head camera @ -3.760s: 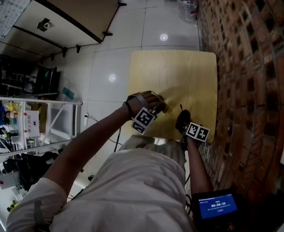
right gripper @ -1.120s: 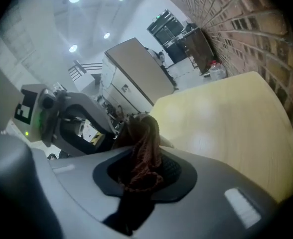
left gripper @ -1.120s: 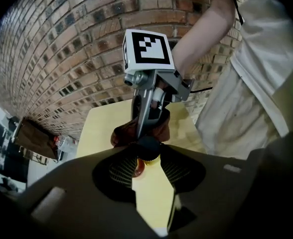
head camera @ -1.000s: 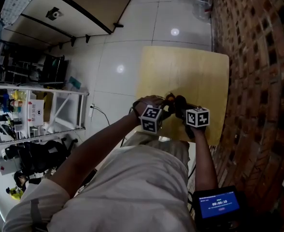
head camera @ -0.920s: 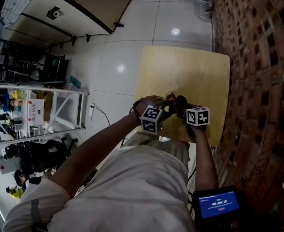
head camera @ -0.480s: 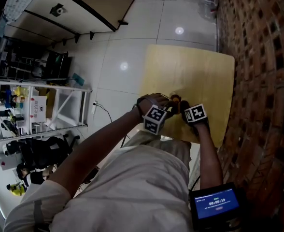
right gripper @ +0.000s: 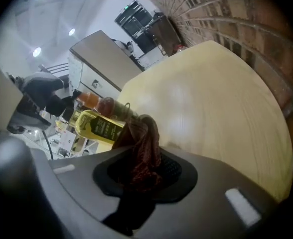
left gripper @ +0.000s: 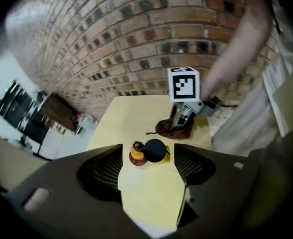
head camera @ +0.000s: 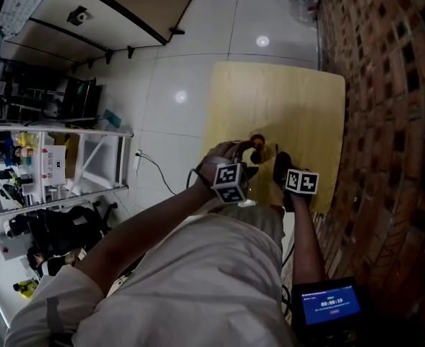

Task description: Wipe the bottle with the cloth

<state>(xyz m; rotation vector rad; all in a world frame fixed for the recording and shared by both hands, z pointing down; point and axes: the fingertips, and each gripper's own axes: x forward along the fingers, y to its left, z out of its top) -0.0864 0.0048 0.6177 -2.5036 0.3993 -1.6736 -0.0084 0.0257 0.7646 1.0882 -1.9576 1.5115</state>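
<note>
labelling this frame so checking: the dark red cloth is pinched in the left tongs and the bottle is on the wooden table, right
Wrong tongs: the cloth is pinched in the right tongs, as the right gripper view shows. The left tongs have just been opening and press on nothing; the bottle is between them, on the wooden table.

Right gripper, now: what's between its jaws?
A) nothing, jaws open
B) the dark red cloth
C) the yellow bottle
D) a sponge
B: in the right gripper view the right gripper is shut on the dark red cloth, which bunches up out of its jaws, while the yellow bottle sits beyond them, ungripped.
</note>
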